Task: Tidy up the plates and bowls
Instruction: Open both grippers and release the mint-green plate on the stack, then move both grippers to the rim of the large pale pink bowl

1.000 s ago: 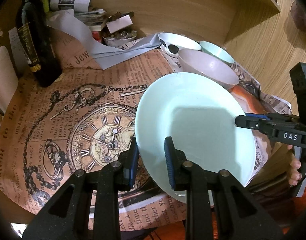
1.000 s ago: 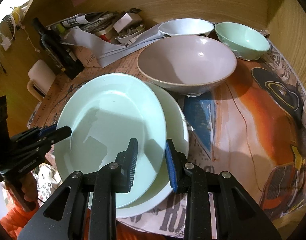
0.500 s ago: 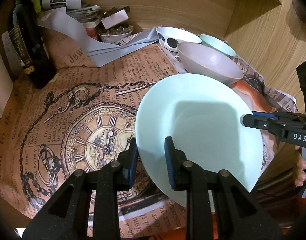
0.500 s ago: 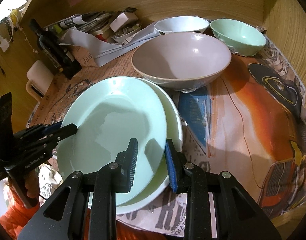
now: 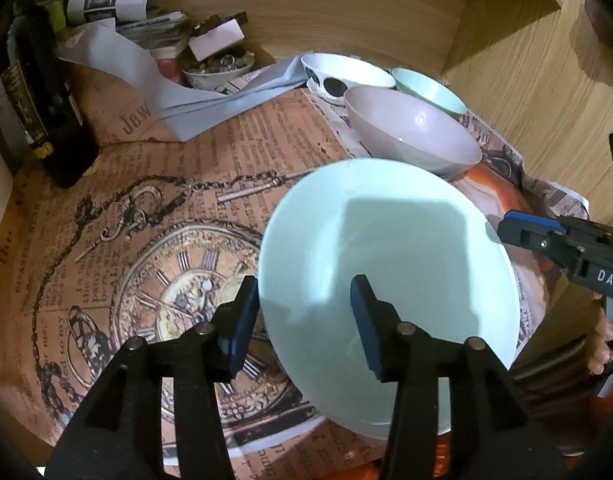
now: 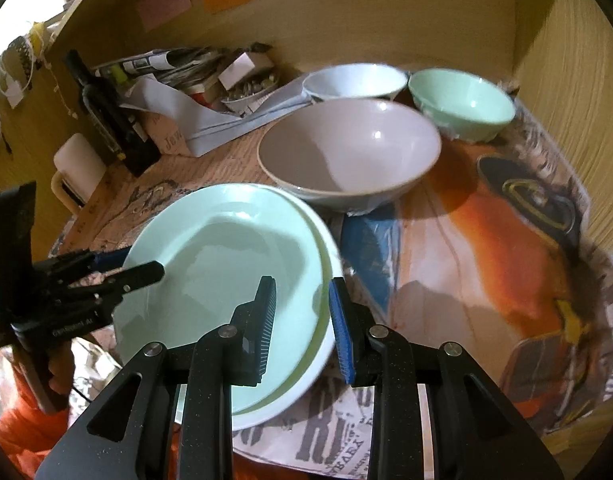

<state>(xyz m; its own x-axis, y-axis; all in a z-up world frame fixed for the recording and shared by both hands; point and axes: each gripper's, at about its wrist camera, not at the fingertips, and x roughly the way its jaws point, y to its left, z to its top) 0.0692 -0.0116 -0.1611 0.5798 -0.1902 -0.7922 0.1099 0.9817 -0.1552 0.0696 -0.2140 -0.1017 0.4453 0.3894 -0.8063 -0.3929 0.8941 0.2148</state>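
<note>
1. The left claw (image 5: 304,320) has just been opening; its jaws now stand apart, with the near-left rim of the mint plate (image 5: 386,264) between them and the pads off it.
2. The right claw (image 6: 302,328) stands narrowly apart at the plates' right rim; whether its pads press the rims cannot be told.
3. The mint plate lies on a white plate (image 6: 326,344), near the front edge of the paper-covered table (image 5: 146,200).
4. Behind the plates, a large grey bowl (image 6: 350,152) sits toward the back right corner.
5. A white bowl (image 6: 356,80) and a mint bowl (image 6: 462,106) stand behind it.
6. A dark bottle (image 5: 42,104) stands at the back left corner.
</note>
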